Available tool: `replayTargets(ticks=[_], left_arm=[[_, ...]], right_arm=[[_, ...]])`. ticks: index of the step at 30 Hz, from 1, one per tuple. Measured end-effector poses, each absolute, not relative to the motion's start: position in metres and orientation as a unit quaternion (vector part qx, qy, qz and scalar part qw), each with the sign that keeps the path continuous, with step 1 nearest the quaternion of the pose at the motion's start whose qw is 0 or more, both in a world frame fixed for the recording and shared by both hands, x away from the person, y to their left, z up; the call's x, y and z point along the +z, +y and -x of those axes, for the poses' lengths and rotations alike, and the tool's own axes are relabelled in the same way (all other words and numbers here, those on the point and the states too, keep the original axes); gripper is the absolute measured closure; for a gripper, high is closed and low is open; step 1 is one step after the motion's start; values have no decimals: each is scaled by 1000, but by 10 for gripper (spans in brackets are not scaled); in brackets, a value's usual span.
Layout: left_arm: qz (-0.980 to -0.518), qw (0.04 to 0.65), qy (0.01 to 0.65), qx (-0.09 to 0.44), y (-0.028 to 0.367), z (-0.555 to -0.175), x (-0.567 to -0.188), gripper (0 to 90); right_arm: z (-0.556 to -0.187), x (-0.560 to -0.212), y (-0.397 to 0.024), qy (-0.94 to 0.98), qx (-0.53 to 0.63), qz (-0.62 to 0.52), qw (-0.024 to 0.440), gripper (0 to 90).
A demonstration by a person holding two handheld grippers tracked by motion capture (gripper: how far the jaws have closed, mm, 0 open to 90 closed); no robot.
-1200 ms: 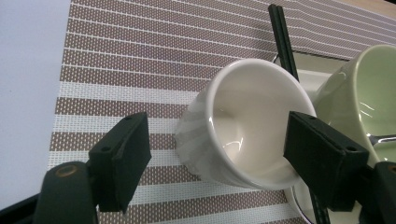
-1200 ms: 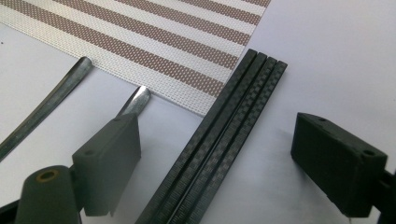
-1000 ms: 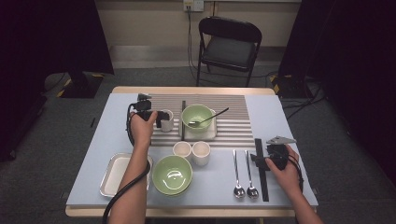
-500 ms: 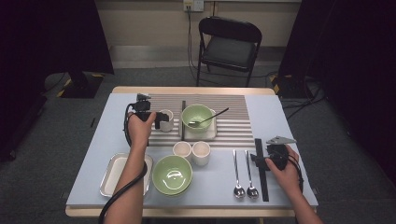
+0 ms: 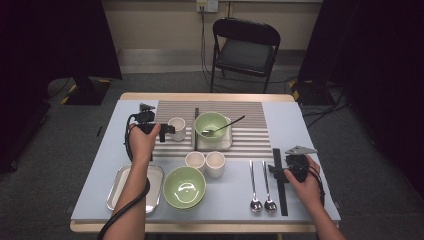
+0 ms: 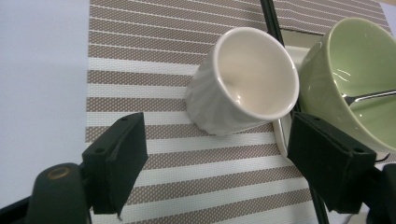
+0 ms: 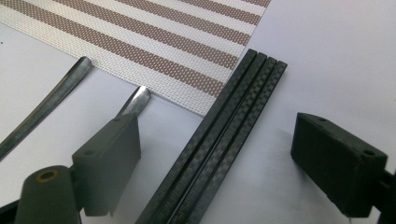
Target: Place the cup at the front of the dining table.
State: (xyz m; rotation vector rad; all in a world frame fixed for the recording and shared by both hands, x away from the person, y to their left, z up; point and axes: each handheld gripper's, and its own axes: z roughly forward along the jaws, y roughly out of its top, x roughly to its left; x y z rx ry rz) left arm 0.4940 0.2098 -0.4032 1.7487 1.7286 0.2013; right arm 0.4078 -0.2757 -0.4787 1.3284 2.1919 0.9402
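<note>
A white ribbed cup (image 5: 176, 128) (image 6: 243, 79) stands on the striped mat (image 5: 250, 140), left of a green bowl (image 5: 211, 124) (image 6: 355, 79) that holds a spoon. My left gripper (image 5: 164, 131) (image 6: 217, 142) is open, its jaws apart just short of the cup, nothing between them. At the table's right, a bundle of black chopsticks (image 5: 278, 182) (image 7: 224, 140) lies flat. My right gripper (image 5: 278, 170) (image 7: 224, 156) is open and straddles the chopsticks, one jaw on each side, clear of them.
Two small cups (image 5: 205, 162) and a second green bowl (image 5: 185, 186) sit mid-table. A metal tray (image 5: 116, 192) lies at the front left. Two spoons (image 5: 261, 186) lie left of the chopsticks; their handles (image 7: 46, 107) reach the mat's edge. A folding chair (image 5: 245, 50) stands beyond the table.
</note>
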Motion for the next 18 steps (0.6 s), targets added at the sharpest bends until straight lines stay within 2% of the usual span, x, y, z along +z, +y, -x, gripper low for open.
replayTargets(ticks=[18], left_arm=[[-681, 332, 649, 71, 206, -486, -399, 191]], right_arm=[[-408, -479, -276, 786, 337, -476, 204, 148]])
